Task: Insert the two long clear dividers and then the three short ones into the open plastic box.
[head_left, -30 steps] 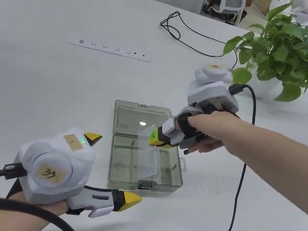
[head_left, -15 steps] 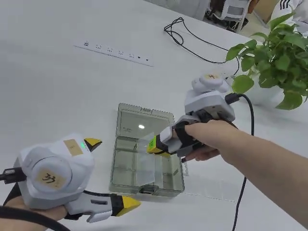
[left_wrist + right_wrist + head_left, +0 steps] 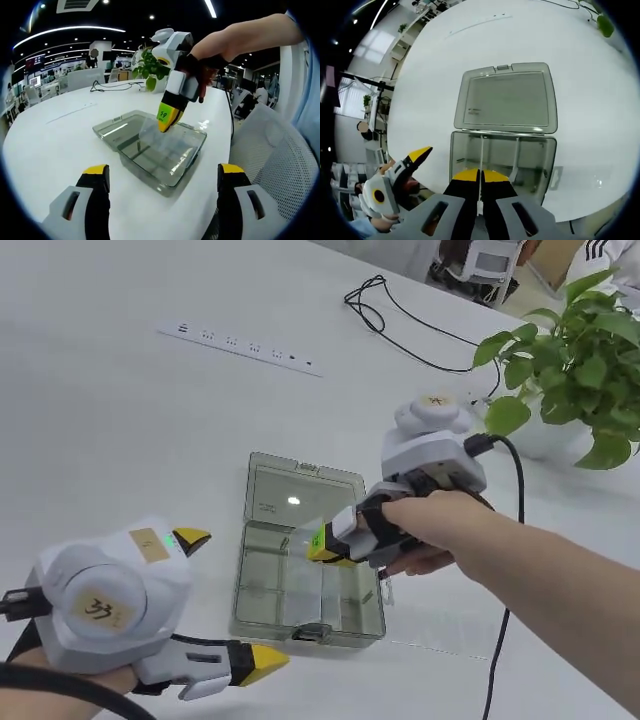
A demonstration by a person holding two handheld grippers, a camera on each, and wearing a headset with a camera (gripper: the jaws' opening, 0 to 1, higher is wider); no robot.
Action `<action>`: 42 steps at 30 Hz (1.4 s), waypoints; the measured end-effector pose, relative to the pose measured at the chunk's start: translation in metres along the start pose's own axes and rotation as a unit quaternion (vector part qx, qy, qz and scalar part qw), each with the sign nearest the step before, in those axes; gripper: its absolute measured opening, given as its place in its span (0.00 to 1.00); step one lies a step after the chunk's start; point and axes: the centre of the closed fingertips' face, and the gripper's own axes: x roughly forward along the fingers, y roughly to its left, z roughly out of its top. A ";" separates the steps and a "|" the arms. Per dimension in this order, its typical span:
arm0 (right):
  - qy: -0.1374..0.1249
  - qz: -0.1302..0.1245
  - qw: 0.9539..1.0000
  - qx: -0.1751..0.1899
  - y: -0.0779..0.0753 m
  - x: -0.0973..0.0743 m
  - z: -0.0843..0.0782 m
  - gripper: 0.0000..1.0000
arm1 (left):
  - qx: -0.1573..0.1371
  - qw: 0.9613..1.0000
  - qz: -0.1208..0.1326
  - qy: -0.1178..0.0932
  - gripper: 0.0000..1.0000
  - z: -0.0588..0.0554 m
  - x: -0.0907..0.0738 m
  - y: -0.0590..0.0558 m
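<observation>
While the right gripper (image 3: 322, 543) is clenched on the upper edge of a clear divider (image 3: 303, 580), the sheet is held upright beneath its yellow tips, and its lower part is sunk into the base of the open plastic box (image 3: 300, 632). Along that gripper's own jaws, which are pressed together, the divider is seen edge-on as a thin line running straight ahead toward the hinge. The lid (image 3: 300, 490) is laid flat on the white table (image 3: 120, 440) just beyond the hinge. Whether the divider's lower edge is seated on the box floor cannot be told.

The left gripper (image 3: 228, 598) is held released, with its jaws spread wide. The box is found just ahead of those jaws, and the right gripper is seen above the box and beyond it. A power strip (image 3: 240, 345), a black cable (image 3: 400, 315) and a potted plant (image 3: 575, 350) are seen well beyond both grippers.
</observation>
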 end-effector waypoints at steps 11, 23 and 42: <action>0.009 -0.010 1.000 -0.007 0.000 0.003 0.001 0.02 | -0.005 1.000 -0.001 -0.001 0.90 -0.001 0.001 0.002; 0.021 -0.023 0.999 -0.016 -0.003 0.009 0.006 0.02 | -0.014 1.000 0.004 -0.001 0.89 -0.004 -0.001 0.006; 0.041 -0.042 0.997 -0.040 0.001 0.013 0.002 0.02 | -0.022 1.000 0.009 -0.002 0.87 -0.009 -0.005 0.007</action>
